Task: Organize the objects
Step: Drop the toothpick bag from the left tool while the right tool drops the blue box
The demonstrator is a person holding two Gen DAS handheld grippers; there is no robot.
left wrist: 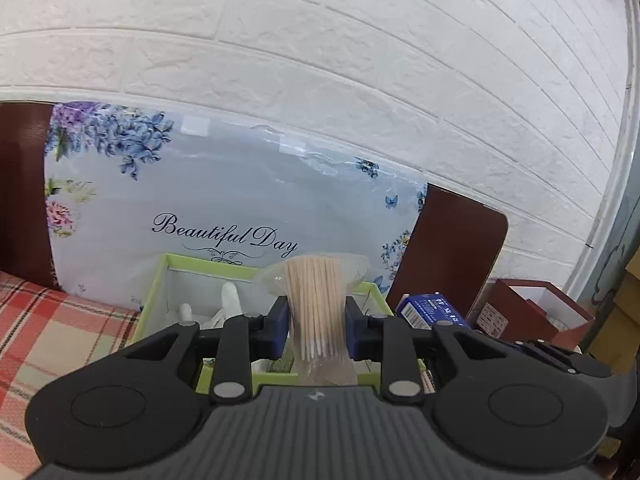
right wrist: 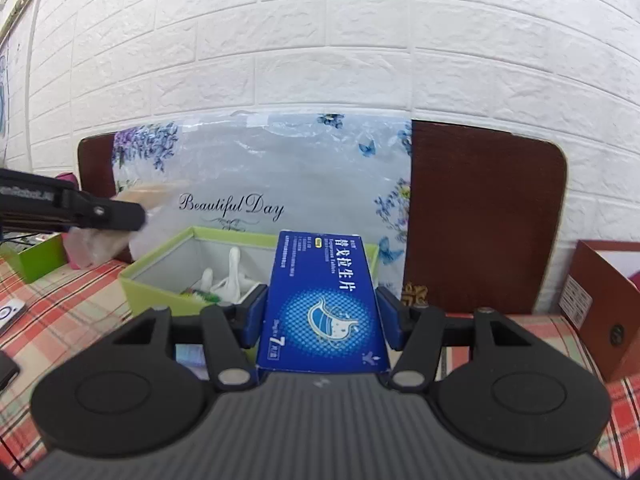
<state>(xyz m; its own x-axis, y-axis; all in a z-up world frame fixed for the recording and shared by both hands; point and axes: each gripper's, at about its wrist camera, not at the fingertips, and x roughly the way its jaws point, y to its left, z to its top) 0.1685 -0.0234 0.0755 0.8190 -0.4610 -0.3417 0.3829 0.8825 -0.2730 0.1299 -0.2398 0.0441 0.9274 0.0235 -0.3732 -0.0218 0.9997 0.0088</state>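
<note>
My left gripper [left wrist: 316, 322] is shut on a clear packet of wooden toothpicks [left wrist: 316, 304], held upright above the light green open box [left wrist: 160, 284]. The right gripper [right wrist: 322, 316] is shut on a blue medicine box [right wrist: 324, 304] with white print, held in the air just in front of the same green box [right wrist: 156, 272]. Inside that box lie white plastic pieces [right wrist: 230, 276] and something green. In the right wrist view the left gripper [right wrist: 120, 214] enters from the left with the packet [right wrist: 100, 240] blurred. The blue box's end [left wrist: 428, 308] shows right of my left fingers.
A floral "Beautiful Day" board [left wrist: 224, 200] leans on the white brick wall over a dark brown panel [right wrist: 480, 216]. A red-brown box [right wrist: 600, 308] stands at the right. A second green box [right wrist: 36, 258] and a phone [right wrist: 10, 314] sit left on the plaid cloth [left wrist: 48, 328].
</note>
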